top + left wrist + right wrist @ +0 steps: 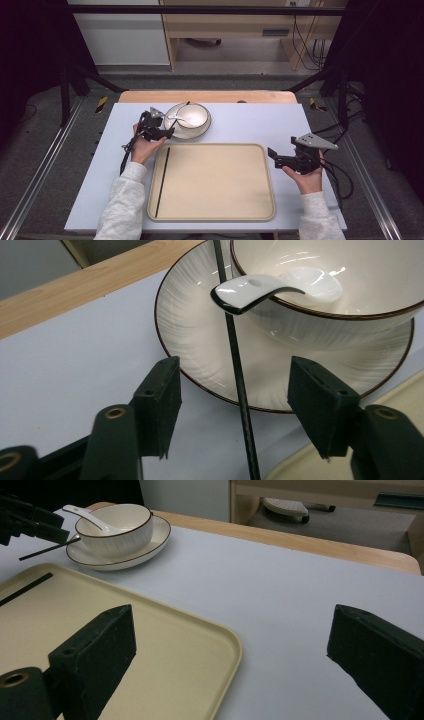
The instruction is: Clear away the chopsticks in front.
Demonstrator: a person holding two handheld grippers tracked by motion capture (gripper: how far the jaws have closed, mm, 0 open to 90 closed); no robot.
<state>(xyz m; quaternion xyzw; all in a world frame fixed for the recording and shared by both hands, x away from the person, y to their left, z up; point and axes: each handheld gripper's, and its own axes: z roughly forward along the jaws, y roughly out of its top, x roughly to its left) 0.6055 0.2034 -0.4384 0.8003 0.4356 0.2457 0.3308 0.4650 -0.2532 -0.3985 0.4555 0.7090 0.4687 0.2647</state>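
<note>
lab | black frame rails [200, 10] | floor cables [306, 47]

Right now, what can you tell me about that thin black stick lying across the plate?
The black chopstick is thin, straight and matte. It lies slanted across the plate's rim, leaning beside the bowl under the white spoon's handle. Its near end runs between the left gripper's open jaws, which do not press on it. A second chopstick lies on the tray.

A thin black chopstick [239, 385] leans across the rim of a white ribbed plate [200, 335] with a dark edge, its lower end off the plate, above the pale table.
</note>
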